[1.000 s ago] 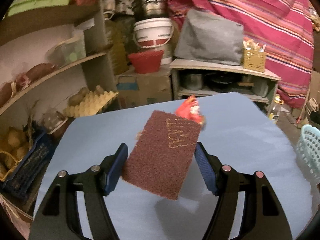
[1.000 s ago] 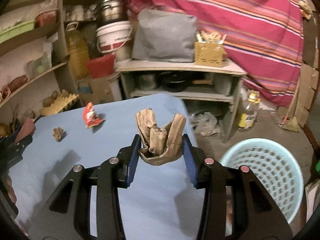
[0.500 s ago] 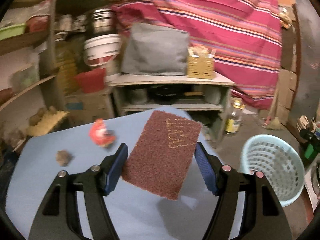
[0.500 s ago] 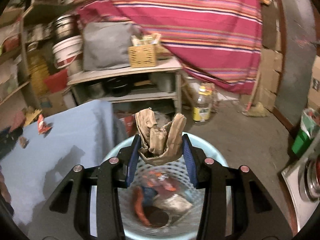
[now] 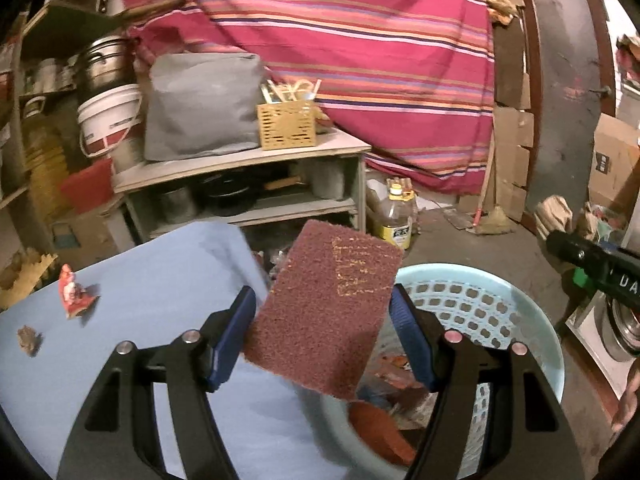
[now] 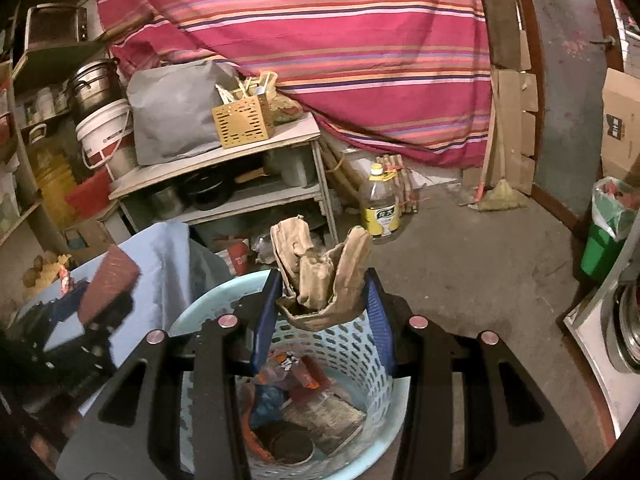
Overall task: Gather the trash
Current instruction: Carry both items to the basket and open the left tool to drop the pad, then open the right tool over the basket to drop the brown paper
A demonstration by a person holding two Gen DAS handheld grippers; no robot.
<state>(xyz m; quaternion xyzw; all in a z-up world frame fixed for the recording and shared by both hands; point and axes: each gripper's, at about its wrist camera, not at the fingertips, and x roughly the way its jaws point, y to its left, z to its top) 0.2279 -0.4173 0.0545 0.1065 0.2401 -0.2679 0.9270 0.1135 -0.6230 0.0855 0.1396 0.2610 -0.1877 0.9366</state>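
Two grippers' jaws clamped: left on pad, right on wrapper.

The left claw now swings away from the shelves to the edge of the blue counter. Its red-brown scrub pad now hangs partly over the light blue basket. The right claw moves off the counter too. Its crumpled brown paper now sits right above the basket, where other trash shows inside.
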